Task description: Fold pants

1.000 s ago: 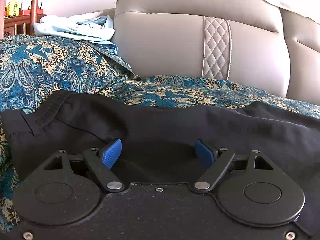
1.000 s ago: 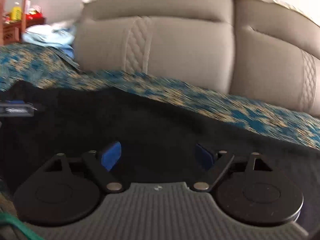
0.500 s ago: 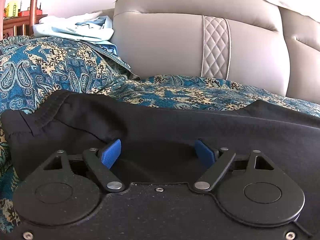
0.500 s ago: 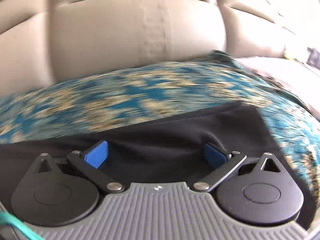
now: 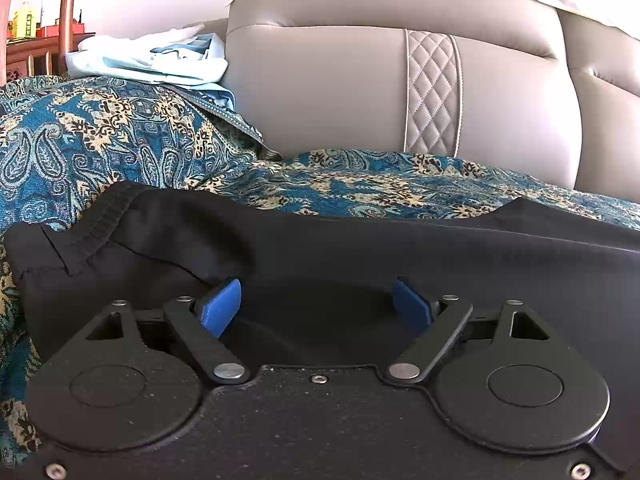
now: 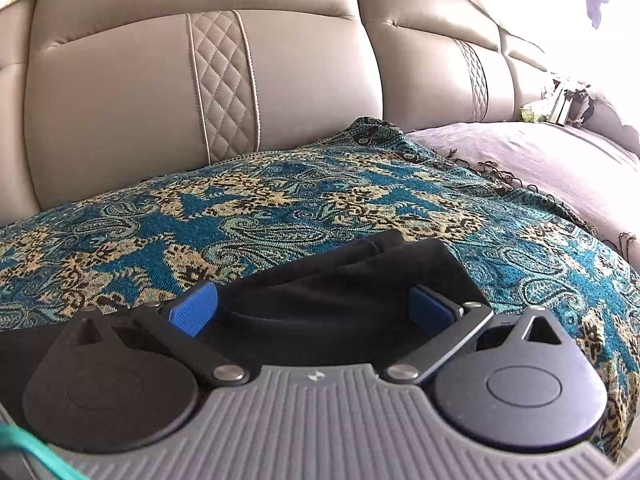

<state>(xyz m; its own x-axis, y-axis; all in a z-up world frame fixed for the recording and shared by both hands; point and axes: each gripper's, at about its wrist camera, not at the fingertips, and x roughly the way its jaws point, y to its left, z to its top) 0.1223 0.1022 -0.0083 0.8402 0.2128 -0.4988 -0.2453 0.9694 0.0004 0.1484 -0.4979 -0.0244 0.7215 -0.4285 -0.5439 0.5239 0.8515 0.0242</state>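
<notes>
**Both grippers spread wide over black pants on a sofa throw**

The left gripper (image 5: 316, 306) has its jaws parted, the blue pads (image 5: 220, 306) standing well apart with only loose cloth lying between and below them; nothing is pinched. Directly under and ahead of it lie the black pants (image 5: 360, 248), spread flat. Their ribbed waistband (image 5: 104, 220) sits ahead and to the left of the gripper, curling up at the corner. The far edge of the cloth runs across the view ahead of the pads and off to the right.

The pants rest on a teal paisley throw (image 5: 100, 144), which bunches into a mound ahead-left of the left gripper. Beyond that mound sits a heap of pale blue clothes (image 5: 152, 60). Straight ahead rises the beige sofa back (image 5: 320, 88) with a quilted stripe.

The right gripper (image 6: 314, 310) is likewise at full spread, its blue pads (image 6: 194, 310) clear of the cloth on either side. Between and just ahead of them lies the leg end of the pants (image 6: 360, 272), with two hems stacked and a little offset, ending just past the fingertips. The throw (image 6: 280, 200) stretches ahead and to both sides; its fringed edge falls to the right, where a mauve seat cushion (image 6: 540, 160) begins. A green cord (image 6: 24, 448) crosses the near-left corner behind this gripper.
</notes>
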